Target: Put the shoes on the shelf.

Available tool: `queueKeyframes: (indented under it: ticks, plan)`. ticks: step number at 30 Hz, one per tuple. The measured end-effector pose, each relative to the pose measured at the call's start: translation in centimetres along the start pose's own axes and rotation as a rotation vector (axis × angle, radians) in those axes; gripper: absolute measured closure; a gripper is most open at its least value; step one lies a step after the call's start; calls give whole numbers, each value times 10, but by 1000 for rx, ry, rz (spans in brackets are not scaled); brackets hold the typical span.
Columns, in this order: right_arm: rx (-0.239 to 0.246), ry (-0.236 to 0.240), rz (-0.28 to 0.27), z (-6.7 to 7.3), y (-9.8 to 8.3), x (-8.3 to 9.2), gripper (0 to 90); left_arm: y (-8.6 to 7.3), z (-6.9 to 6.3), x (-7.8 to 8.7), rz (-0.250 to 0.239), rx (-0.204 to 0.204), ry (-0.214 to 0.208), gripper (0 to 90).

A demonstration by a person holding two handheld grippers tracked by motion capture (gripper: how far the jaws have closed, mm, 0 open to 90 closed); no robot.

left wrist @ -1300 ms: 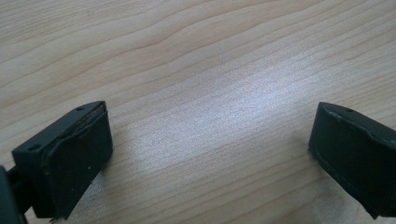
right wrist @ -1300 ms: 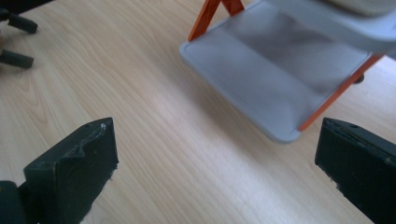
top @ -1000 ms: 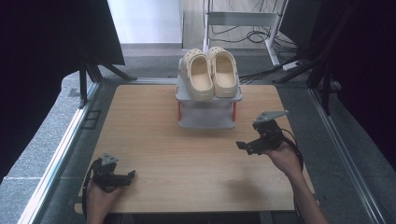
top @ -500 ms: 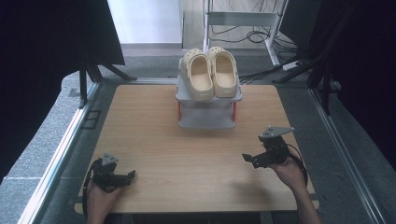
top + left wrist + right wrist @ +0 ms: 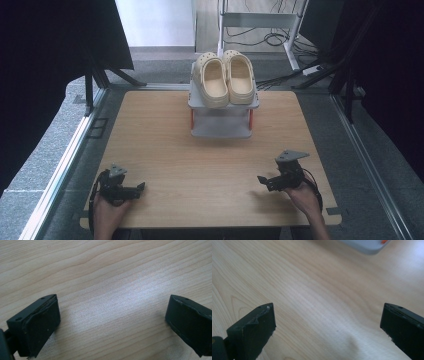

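- Grey carpeted floor [image 5: 60, 150] is seen around a wooden desk [image 5: 210, 165] in the high view, with dark curtains hung to both sides and cables lying on the floor beyond the far edge.
- At the far middle of the desk a small grey two-tier shoe rack [image 5: 222, 117] is placed; a pair of cream clogs [image 5: 224, 79] is set side by side on its top shelf, toes toward the near edge, while the lower shelf is seen bare.
- Near the desk's front left corner the left gripper [image 5: 136, 188] is held low by a hand [image 5: 107, 215]; near the front right the right gripper [image 5: 264, 181] is held by the other hand [image 5: 306, 197], both well apart from the rack, with open wood between.
- From the left gripper view, the left gripper [image 5: 112, 322] is shown with its fingers [image 5: 37, 325] released, spread wide over bare wood grain.
- From the right gripper view, the right gripper [image 5: 327, 327] is likewise shown with fingers [image 5: 252, 332] released and nothing grasped; a corner of the rack's grey base [image 5: 367, 246] is seen at the top edge.
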State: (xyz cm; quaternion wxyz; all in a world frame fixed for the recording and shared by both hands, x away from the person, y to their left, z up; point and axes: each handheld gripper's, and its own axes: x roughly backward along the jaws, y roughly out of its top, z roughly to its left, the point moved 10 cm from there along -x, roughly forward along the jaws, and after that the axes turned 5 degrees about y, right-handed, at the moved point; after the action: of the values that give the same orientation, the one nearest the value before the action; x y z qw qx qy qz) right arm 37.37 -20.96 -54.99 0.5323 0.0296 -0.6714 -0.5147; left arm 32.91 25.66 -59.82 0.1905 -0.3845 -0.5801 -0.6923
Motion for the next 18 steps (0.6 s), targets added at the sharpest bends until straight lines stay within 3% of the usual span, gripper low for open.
queueKeyframes:
  ticks: [10,14,18]
  plan:
    - [-17,31,61,9,-26,-30,0,0,0,0,0,0,0,0]
    - [3,-6,35,9,-25,-33,0,0,0,0,0,0,0,0]
    - [20,-19,47,10,-26,-34,0,0,0,0,0,0,0,0]
